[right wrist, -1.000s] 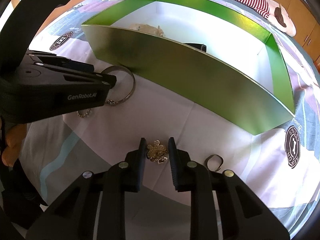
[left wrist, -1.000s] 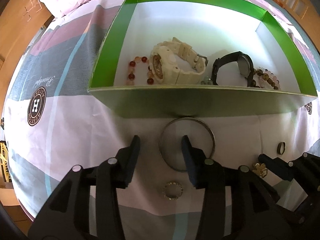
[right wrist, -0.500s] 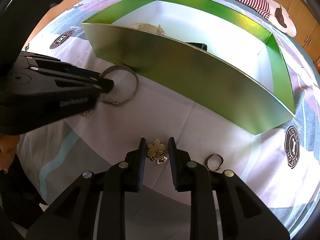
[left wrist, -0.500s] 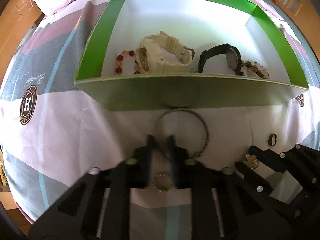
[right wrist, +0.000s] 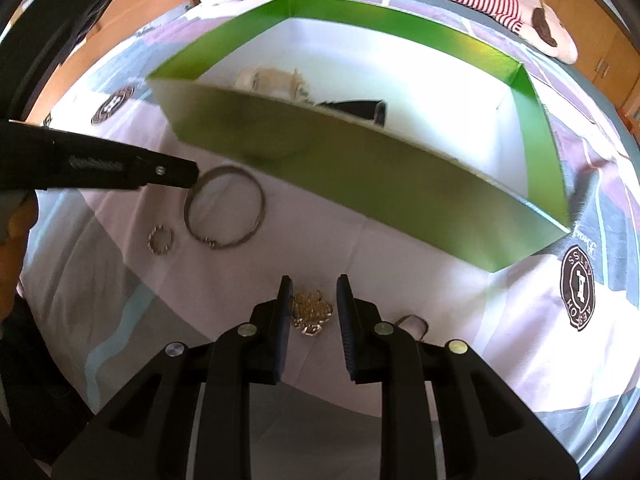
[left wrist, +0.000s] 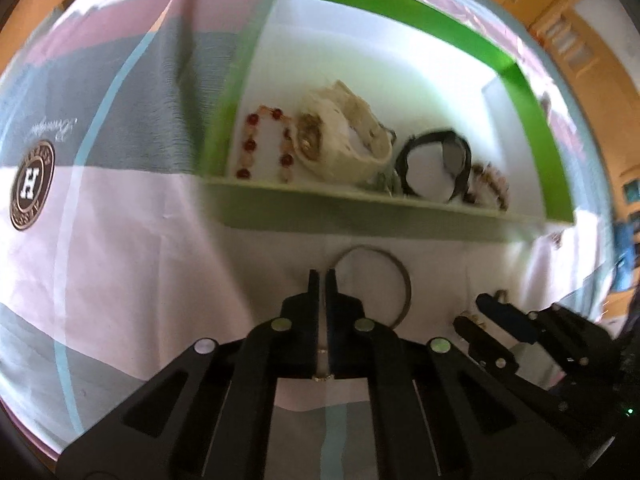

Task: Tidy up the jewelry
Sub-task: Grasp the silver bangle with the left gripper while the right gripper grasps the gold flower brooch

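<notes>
Left wrist view is pretty smeared, so the stuff inside the green box (left wrist: 400, 12) is hard to read: a cream watch (left wrist: 344, 136), a black watch (left wrist: 436, 164), a red bead bracelet (left wrist: 264, 144) and another beaded one (left wrist: 490, 188), all bunched along the near wall, mid frame. In the right wrist view that wall hides most of them.

The silver bangle (right wrist: 224, 210) lies flat on the bedspread (right wrist: 400, 264) just in front of the box, left of centre, its clasp end toward the bottom of the frame. The left gripper (left wrist: 322, 280) has its jaws nearly closed right at the bangle's rim; can't tell if it's actually pinching it. A small sparkly ring (right wrist: 161, 239) sits just left of the bangle.

Right gripper (right wrist: 312, 296) is narrowly open, straddling the gold brooch (right wrist: 310, 312) at lower centre without touching. A dark ring (right wrist: 412, 322) peeks out, half hidden behind its right finger
</notes>
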Demonstrator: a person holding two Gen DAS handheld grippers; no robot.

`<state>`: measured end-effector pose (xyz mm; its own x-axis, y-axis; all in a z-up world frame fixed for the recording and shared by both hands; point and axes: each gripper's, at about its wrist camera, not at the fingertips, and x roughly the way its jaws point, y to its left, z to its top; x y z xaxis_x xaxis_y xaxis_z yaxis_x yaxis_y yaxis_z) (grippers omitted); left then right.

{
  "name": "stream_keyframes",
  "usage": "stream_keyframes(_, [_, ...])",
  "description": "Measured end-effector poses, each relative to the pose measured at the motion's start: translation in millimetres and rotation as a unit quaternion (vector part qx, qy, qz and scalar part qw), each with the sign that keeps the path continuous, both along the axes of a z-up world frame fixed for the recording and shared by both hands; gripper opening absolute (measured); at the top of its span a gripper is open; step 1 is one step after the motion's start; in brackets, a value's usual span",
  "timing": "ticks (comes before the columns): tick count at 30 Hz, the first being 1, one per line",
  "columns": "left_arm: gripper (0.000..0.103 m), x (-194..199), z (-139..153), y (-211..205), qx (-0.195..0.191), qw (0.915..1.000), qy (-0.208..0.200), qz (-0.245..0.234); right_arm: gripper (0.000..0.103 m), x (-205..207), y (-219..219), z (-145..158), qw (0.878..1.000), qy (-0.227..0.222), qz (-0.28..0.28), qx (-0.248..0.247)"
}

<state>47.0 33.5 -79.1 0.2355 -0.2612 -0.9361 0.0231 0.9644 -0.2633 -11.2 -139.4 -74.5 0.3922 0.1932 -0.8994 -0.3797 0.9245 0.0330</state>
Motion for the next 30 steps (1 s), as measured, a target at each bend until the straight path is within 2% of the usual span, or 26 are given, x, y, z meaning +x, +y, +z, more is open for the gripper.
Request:
stream_keyframes(1, [0.003,2,2,8,-0.020,0.9998,0.004,0.006,0.022,0,-1,1,1.000,-0.001,-0.002,0.002])
stream_keyframes(5, [0.003,4,5,24,-0.058,0.9981,0.012,0.017,0.022,-1,-1,7,1.000,-0.007,-0.002,0.009])
stream_keyframes(9, [0.005,3,3,14,-0.048,0.9988,0.014,-0.003,0.022,-1,-3,4,1.000,-0.002,-0.001,0.006])
stream_keyframes(10, [0.013,-1,2,4,-0.044,0.9989,0.013,-0.010,0.022,-1,-3,4,1.000,-0.001,-0.001,0.005])
stream_keyframes(11, [0.031,-2,1,-6,-0.040,0.9988,0.010,-0.024,0.022,-1,-3,3,1.000,0.000,-0.001,0.004])
stream_keyframes(12, [0.037,-5,1,-12,-0.038,0.9987,0.006,-0.033,0.022,-1,-2,3,1.000,0.001,-0.001,0.004])
stream_keyframes(13, [0.049,-6,2,-20,-0.035,0.9985,-0.002,-0.042,0.022,0,-3,3,1.000,0.002,-0.001,0.004])
stream_keyframes(14, [0.055,-6,2,-25,-0.033,0.9983,-0.008,-0.047,0.022,0,-3,3,1.000,0.002,0.000,0.004])
stream_keyframes(17, [0.064,-5,-1,-40,-0.009,0.9979,-0.020,-0.060,0.023,0,-1,2,1.000,0.004,0.003,0.002])
stream_keyframes(21, [0.066,-3,-12,-49,0.043,0.9970,-0.018,-0.062,0.022,3,3,-1,1.000,0.008,0.006,-0.001])
stream_keyframes(23, [0.073,-4,-15,-54,0.055,0.9962,-0.020,-0.064,0.023,3,5,-1,1.000,0.008,0.009,-0.003])
stream_keyframes(30, [0.073,-6,-24,-73,0.108,0.9898,-0.034,-0.087,0.023,4,10,-3,1.000,0.009,0.015,-0.004])
